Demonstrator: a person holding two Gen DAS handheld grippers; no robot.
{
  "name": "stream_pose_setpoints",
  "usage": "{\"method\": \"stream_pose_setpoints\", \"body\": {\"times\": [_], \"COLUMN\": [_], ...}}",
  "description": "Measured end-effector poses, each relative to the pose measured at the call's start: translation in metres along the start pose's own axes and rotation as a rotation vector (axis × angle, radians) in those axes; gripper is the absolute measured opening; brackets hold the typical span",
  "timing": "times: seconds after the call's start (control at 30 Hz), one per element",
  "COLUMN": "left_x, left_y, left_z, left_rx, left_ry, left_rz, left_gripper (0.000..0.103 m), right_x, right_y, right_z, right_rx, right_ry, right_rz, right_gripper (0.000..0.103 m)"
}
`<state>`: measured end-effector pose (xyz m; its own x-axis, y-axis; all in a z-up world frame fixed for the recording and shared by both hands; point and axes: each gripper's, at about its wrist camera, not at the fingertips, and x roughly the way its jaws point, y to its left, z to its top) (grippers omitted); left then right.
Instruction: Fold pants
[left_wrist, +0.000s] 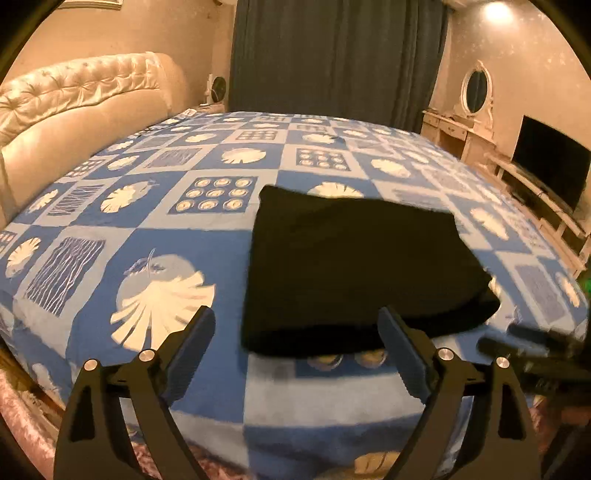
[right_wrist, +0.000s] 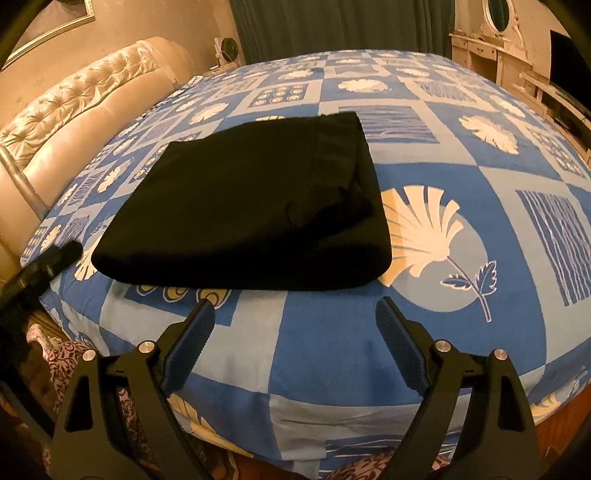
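From the left wrist, the left tongs (left_wrist: 295, 325) stand apart and empty at the near edge of the bed (left_wrist: 155, 236), with the black pants (left_wrist: 354, 266) lying as a squared stack just ahead and to the right. From the right wrist, the right tongs (right_wrist: 295, 317) also gape empty, short of the pants (right_wrist: 251, 206). The folding looks finished, perhaps needing only smoothing. Bare blanket surrounds the stack; the bed's near edge is close.

I see a bed (left_wrist: 155, 236) covered by a blue and white patterned sheet (right_wrist: 461, 177). Folded black pants (right_wrist: 251, 206) lie flat on the sheet near the bed's front edge, away from the padded headboard (left_wrist: 74, 110).
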<state>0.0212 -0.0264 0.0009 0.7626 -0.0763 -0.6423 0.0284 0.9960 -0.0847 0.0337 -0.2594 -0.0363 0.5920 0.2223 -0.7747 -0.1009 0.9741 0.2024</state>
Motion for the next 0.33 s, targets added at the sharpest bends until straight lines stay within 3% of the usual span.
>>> {"method": "stream_pose_setpoints", "body": {"times": [0.1,0.2,0.33], "left_x": [0.005,0.022,0.059], "left_y": [0.002,0.023,0.075], "left_z": [0.019,0.040,0.067], "left_rx": [0.018,0.033,0.017], "left_ry": [-0.015,-0.003,0.000], "left_rz": [-0.054,-0.051,0.029], "left_gripper": [0.088,0.088,0.088], "right_x": [0.000,-0.007,-0.013], "right_y": [-0.005,-0.019,-0.062], "right_z": [0.001,0.013,0.048], "right_rx": [0.021,0.070,0.130], "right_ry": [0.012,0.001,-0.063], "right_rz": [0.014,0.040,0.010], "right_gripper": [0.089,0.089,0.092]}}
